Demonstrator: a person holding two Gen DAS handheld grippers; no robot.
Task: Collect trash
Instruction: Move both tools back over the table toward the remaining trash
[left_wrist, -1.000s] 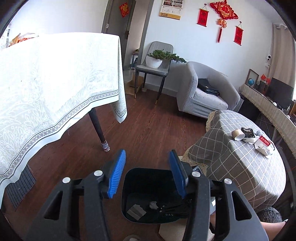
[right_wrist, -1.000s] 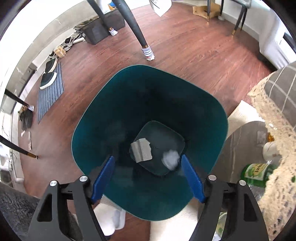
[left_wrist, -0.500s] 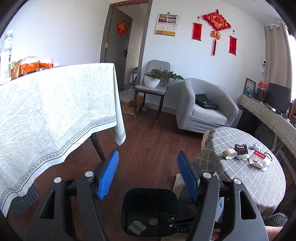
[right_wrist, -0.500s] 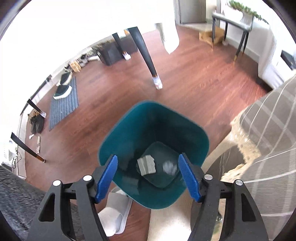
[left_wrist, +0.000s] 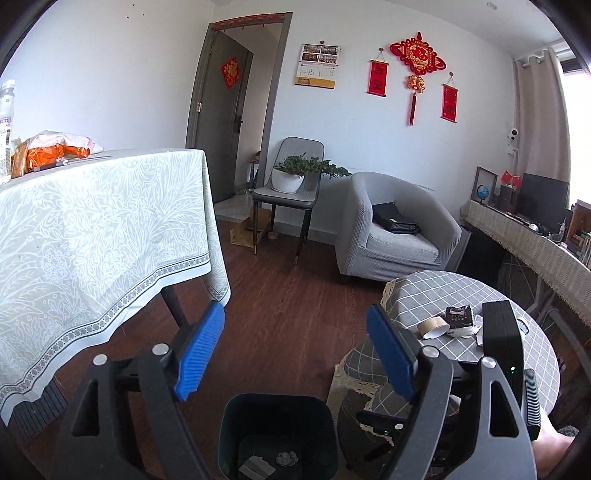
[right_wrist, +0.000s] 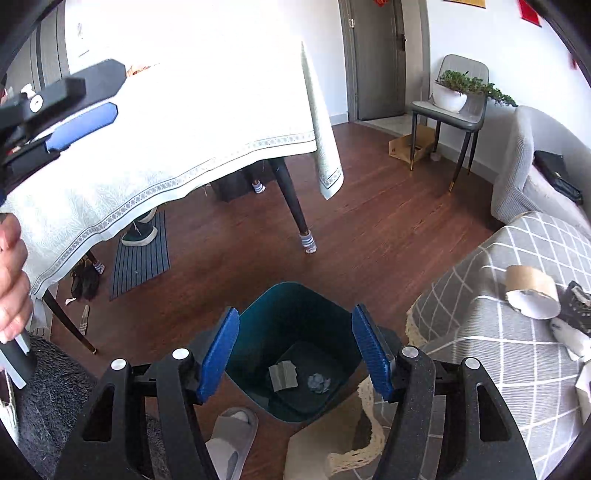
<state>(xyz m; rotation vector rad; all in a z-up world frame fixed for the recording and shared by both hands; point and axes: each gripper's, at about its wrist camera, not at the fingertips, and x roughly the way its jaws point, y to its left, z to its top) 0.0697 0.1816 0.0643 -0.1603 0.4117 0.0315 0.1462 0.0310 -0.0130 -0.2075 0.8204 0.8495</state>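
A dark teal trash bin (right_wrist: 295, 306) stands on the wood floor below both grippers; it also shows in the left wrist view (left_wrist: 277, 406). Inside lie a grey card scrap (right_wrist: 282, 374) and a crumpled paper ball (right_wrist: 319, 382). My right gripper (right_wrist: 295, 350) is open and empty, well above the bin. My left gripper (left_wrist: 295, 350) is open and empty too. On the round checked table (right_wrist: 491, 332) lie a cardboard tube (right_wrist: 532, 295), a dark wrapper (right_wrist: 576, 306) and white scraps; the tube (left_wrist: 434, 326) and wrapper (left_wrist: 459, 315) show in the left wrist view.
A big table with a pale patterned cloth (left_wrist: 92, 240) stands on the left, with orange snack bags (left_wrist: 48, 151) on top. A grey armchair (left_wrist: 399, 229) and a chair with a potted plant (left_wrist: 291, 181) stand at the back. A slipper (right_wrist: 232, 439) lies by the bin.
Both grippers have risen away from the bin and tilted up toward the room. The bin looks smaller and lower in both views. Both stay open and empty.
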